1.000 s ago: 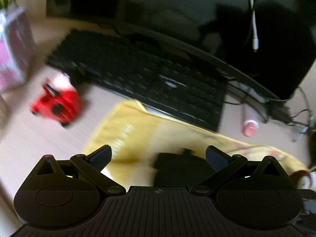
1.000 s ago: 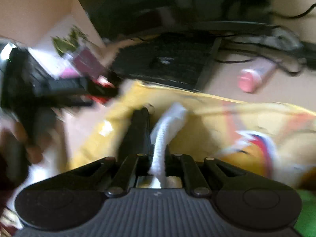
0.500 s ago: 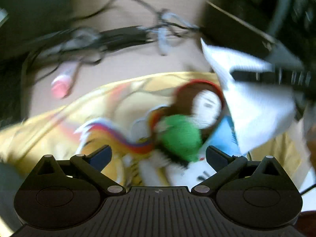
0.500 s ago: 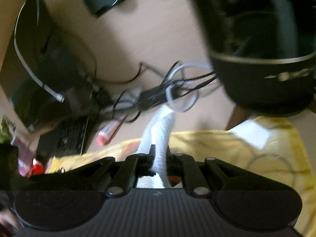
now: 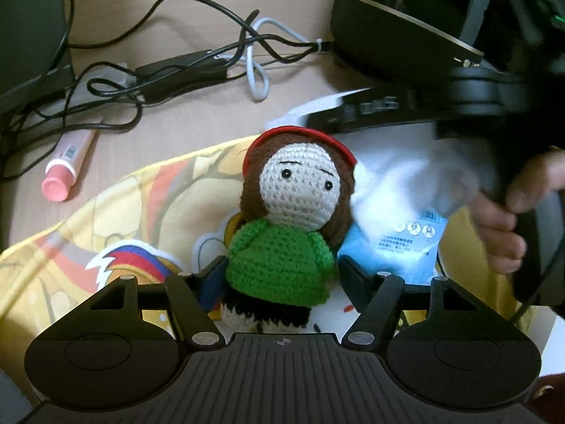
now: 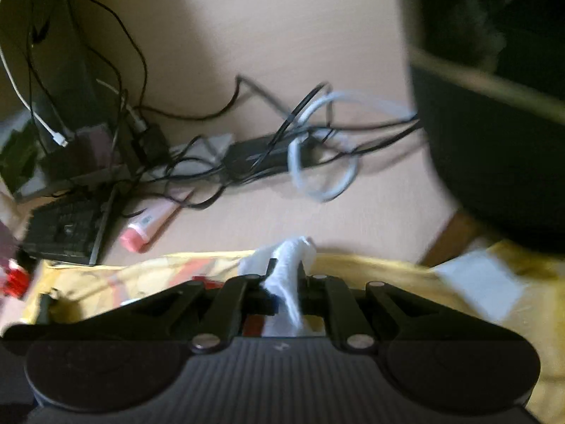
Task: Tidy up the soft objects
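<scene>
Beige bench (image 5: 183, 130) carries one yellow printed cloth (image 5: 116, 212). One crocheted doll (image 5: 286, 226) in a green sweater lies on it, between the closing jaws of the left hand-held gripper (image 5: 279, 275), which angles down; pad contact is unclear. Right hand-held gripper (image 6: 284, 275), tilted downward, is clamped on one white cloth (image 6: 287, 258). Beyond lie one pink tube (image 5: 69, 162) and tangled cables (image 5: 197, 60).
</scene>
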`<state>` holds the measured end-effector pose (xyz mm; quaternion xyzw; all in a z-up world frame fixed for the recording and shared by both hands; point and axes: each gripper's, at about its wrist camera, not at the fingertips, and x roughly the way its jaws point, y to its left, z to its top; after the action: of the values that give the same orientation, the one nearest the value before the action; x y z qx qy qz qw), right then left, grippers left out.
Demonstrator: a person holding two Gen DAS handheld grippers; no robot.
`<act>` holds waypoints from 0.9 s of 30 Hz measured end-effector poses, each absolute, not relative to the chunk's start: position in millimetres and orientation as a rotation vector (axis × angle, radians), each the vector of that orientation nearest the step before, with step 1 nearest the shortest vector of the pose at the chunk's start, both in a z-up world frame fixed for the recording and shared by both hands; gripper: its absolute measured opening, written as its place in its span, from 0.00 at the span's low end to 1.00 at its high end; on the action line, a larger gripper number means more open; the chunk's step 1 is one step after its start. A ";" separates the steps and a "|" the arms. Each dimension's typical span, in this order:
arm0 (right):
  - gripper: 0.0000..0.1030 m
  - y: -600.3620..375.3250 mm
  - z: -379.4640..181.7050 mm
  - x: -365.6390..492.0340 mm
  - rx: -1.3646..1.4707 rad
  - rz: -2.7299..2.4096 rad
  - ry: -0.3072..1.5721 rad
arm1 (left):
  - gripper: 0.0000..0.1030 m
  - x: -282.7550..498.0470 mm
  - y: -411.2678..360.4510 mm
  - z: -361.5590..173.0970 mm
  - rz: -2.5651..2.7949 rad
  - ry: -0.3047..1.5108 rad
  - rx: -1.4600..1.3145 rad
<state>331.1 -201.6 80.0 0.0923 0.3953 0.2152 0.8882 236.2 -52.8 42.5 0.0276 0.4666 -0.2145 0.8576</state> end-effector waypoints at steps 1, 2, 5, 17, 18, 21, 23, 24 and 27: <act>0.07 -197.8 80.0 328.4 0.195 0.463 0.820 | 0.71 235.4 -50.1 43.6 -0.451 0.987 0.057; 0.07 -194.1 80.1 325.7 0.198 0.479 0.820 | 0.71 233.9 -45.8 45.5 -0.447 1.000 0.055; 0.07 -188.3 86.6 312.9 0.246 0.579 0.842 | 0.72 219.8 -28.3 53.9 -0.424 1.027 0.060; 0.07 -137.3 115.6 249.3 0.250 0.895 0.886 | 0.86 180.7 7.8 57.1 -0.249 1.129 0.080; 0.10 -133.4 110.5 245.4 0.201 0.876 0.900 | 0.89 180.0 8.3 58.6 -0.249 1.121 0.081; 0.11 -135.9 95.4 239.0 0.141 0.834 0.948 | 0.91 181.0 8.8 60.7 -0.251 1.102 0.085; 0.10 -148.6 88.1 238.4 0.171 0.797 0.979 | 0.91 181.0 8.7 61.9 -0.250 1.096 0.090; 0.10 -155.9 84.9 238.2 0.186 0.774 0.990 | 0.91 180.4 8.4 62.5 -0.251 1.095 0.091; 0.11 -178.4 82.0 237.3 0.215 0.699 0.996 | 0.91 180.7 7.9 62.7 -0.256 1.096 0.096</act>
<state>237.3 -178.4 82.0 0.1006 0.4669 0.3275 0.8152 180.7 7.8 62.7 0.0455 0.5193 -0.1213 0.8447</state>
